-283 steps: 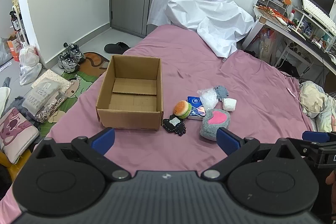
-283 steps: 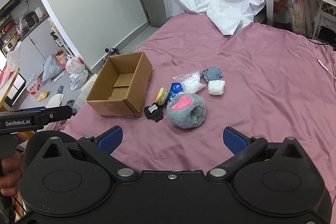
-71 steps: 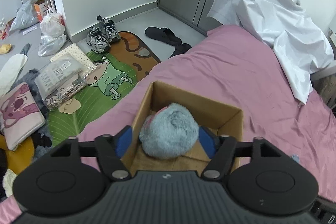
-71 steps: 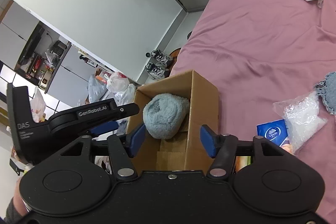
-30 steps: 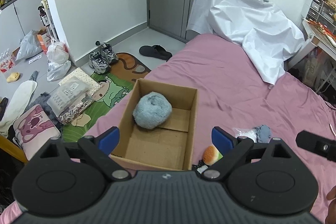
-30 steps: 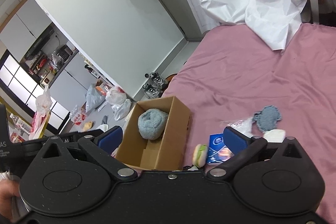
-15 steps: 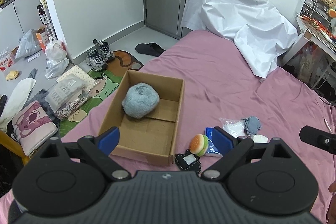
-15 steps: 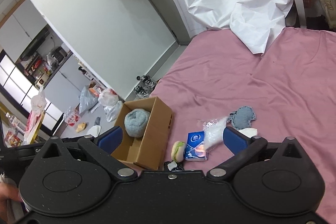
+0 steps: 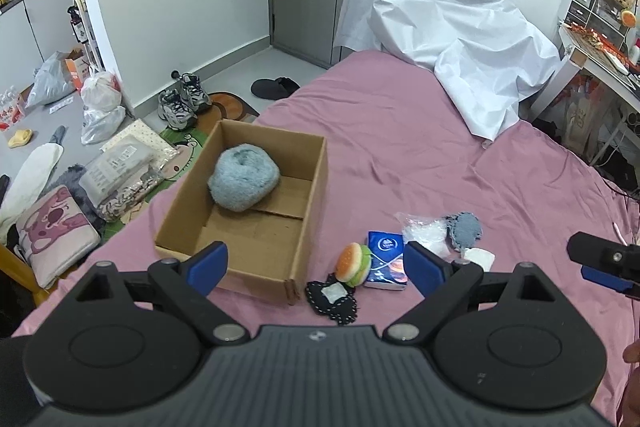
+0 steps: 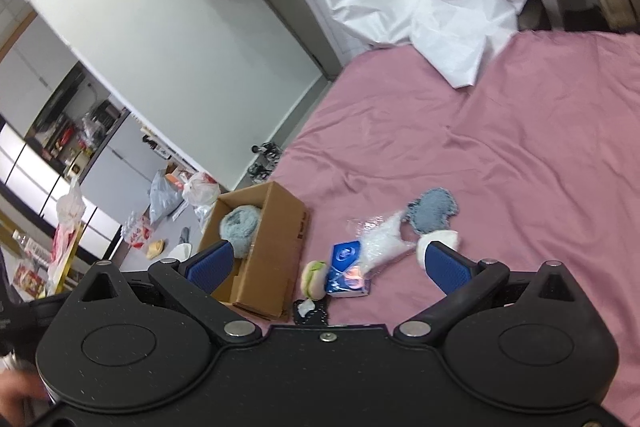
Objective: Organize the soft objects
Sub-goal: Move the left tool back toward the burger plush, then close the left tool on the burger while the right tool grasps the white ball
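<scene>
A fluffy grey-blue plush point(image 9: 243, 183) lies in the far left corner of an open cardboard box point(image 9: 308, 215) on the pink bed; it also shows in the right wrist view point(image 10: 239, 227). Right of the box lie a burger plush point(image 9: 353, 263), a black fabric piece point(image 9: 331, 297), a blue tissue pack point(image 9: 386, 259), a clear plastic bag point(image 9: 422, 231), a grey-blue cloth point(image 9: 465, 229) and a white pad point(image 9: 479, 258). My left gripper point(image 9: 316, 269) is open and empty, held back above the box's near edge. My right gripper point(image 10: 326, 267) is open and empty, above the loose items.
A crumpled white sheet point(image 9: 440, 39) covers the bed's far end. A cluttered desk point(image 9: 600, 39) stands at the right. Shoes point(image 9: 182, 103), bags and cushions point(image 9: 52, 227) lie on the floor left of the bed.
The left gripper let the grey plush go into the box, opened and drew back. Both grippers have pulled away and up, so more of the bed and loose items shows.
</scene>
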The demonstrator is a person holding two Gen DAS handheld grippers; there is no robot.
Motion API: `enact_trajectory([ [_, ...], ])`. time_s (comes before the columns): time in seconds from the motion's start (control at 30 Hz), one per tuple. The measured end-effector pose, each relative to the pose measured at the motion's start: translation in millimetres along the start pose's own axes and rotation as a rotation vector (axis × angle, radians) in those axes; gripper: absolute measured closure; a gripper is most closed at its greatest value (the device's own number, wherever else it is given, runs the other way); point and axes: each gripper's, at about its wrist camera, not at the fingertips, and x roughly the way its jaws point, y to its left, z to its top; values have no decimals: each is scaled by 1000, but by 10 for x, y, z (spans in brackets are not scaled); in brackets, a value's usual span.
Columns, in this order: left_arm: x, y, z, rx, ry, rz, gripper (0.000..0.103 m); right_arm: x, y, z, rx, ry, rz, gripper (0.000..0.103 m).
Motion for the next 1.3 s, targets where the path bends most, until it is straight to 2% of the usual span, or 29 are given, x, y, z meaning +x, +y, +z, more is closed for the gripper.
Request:
enact_trajectory([
  [0.53, 404, -229, -125, -10, 21, -79, 13, 387, -282, -73, 81, 103, -105, 0],
  [0.73, 652, -344, -169, 6, 51, -86, 22, 510, -378, -83, 112, 124, -139, 0],
  [0.93, 961, -423, -214, -3, 104, -77, 38, 586, -437, -58, 120, 124, -174, 1],
  [1.2, 1310, -485, -264, 14, 144, -38, 53, 763, -472, -8, 113, 134, -178, 11],
  [1.3, 1420, -512, -285, 28, 155, -27, 55, 835, -480, 20, 112, 138, -187, 11],
])
